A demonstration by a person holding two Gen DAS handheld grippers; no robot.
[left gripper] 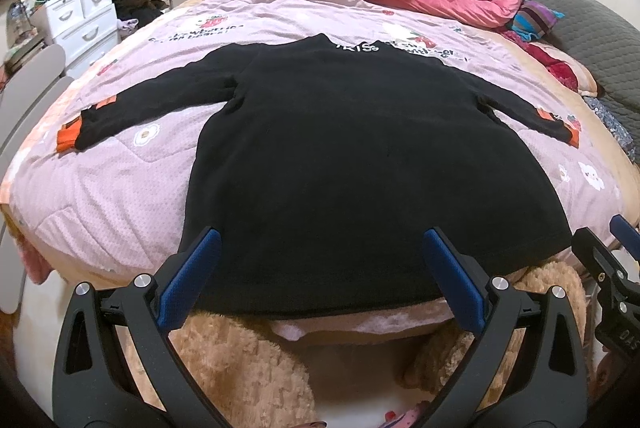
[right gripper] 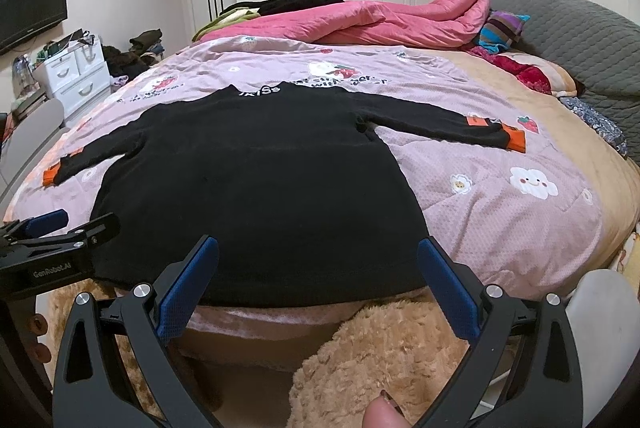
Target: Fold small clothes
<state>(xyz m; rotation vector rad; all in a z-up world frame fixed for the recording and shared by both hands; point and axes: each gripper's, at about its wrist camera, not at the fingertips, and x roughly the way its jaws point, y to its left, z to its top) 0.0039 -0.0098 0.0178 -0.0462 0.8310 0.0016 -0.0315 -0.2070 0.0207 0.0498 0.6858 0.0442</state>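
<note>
A black long-sleeved top (left gripper: 340, 155) (right gripper: 256, 179) lies flat on the lilac quilt, back up, collar far, hem at the near bed edge. Both sleeves are spread out sideways; each ends in an orange cuff (left gripper: 68, 137) (right gripper: 516, 137). My left gripper (left gripper: 322, 248) is open, its blue pads just over the hem, nothing between them. My right gripper (right gripper: 318, 252) is open too, hovering at the hem's right half. In the left wrist view the right gripper (left gripper: 608, 256) shows at the far right edge; in the right wrist view the left gripper (right gripper: 60, 232) shows at the left.
The lilac printed quilt (left gripper: 120, 187) (right gripper: 500, 220) covers the bed. A pink duvet (right gripper: 380, 19) and dark clothes are piled at the far side, a grey headboard (right gripper: 580, 39) on the right. Tan fluffy fabric (right gripper: 380, 356) hangs below the near edge. White drawers (left gripper: 80, 19) stand left.
</note>
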